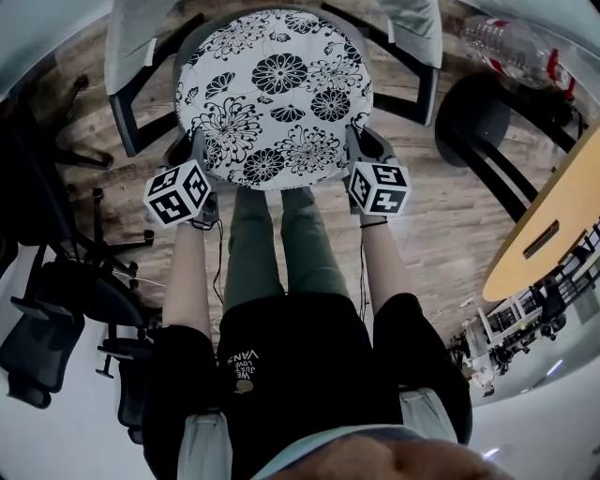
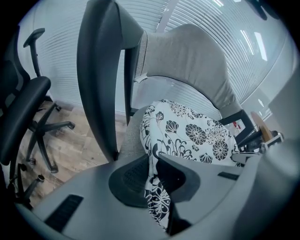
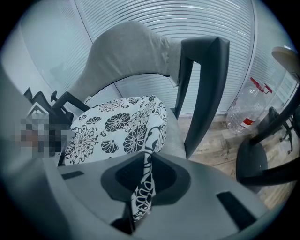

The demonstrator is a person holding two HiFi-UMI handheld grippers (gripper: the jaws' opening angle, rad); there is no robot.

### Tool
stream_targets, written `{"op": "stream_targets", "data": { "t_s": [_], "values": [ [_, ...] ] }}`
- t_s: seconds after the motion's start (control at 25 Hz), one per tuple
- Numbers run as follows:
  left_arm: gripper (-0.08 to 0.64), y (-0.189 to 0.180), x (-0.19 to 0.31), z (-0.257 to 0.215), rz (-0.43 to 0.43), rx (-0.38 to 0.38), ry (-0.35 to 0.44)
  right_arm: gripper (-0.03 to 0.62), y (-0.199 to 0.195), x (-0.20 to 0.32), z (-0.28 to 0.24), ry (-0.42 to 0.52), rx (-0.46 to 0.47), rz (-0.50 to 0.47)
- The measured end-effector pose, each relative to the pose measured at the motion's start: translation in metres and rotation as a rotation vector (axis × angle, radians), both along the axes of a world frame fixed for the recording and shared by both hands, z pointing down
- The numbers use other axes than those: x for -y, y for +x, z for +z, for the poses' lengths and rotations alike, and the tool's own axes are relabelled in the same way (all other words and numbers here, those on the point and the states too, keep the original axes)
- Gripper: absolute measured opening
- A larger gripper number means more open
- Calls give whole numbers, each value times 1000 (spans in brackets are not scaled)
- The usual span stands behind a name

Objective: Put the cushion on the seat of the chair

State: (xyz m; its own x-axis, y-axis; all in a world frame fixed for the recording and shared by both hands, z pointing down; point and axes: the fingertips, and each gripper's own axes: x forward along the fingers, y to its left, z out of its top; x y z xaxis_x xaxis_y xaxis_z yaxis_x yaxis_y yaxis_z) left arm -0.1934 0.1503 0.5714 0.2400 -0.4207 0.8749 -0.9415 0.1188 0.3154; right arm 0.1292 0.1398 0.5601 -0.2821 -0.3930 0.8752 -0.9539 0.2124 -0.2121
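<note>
Soft floral fabric, prob. light & floppy, so the thin rim is the best hold. Head view: cushion (image 1: 272,94) spreads over the chair (image 1: 417,23) seat; can't tell if it's fully resting. Left tongs (image 1: 197,157) & right tongs (image 1: 361,150) grip its near rim, opp. sides. Left gripper view: tongs nipped narrow on the hem. Right gripper view: same, hem pinched.

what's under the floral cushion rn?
The grey fabric chair seat: only its edge shows beside the round white cushion with black floral print. The rest is covered, so contact cannot be seen.
</note>
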Motion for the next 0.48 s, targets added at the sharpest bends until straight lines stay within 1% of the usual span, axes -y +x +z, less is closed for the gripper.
{"op": "stream_targets", "data": {
  "t_s": [0.28, 0.48],
  "values": [
    [49, -4, 1, 10, -18, 13, -19, 40, 3, 0, 7, -13, -5, 37],
    [54, -5, 1, 14, 4, 53, -29, 40, 7, 0, 11, -18, -14, 69]
  ]
}}
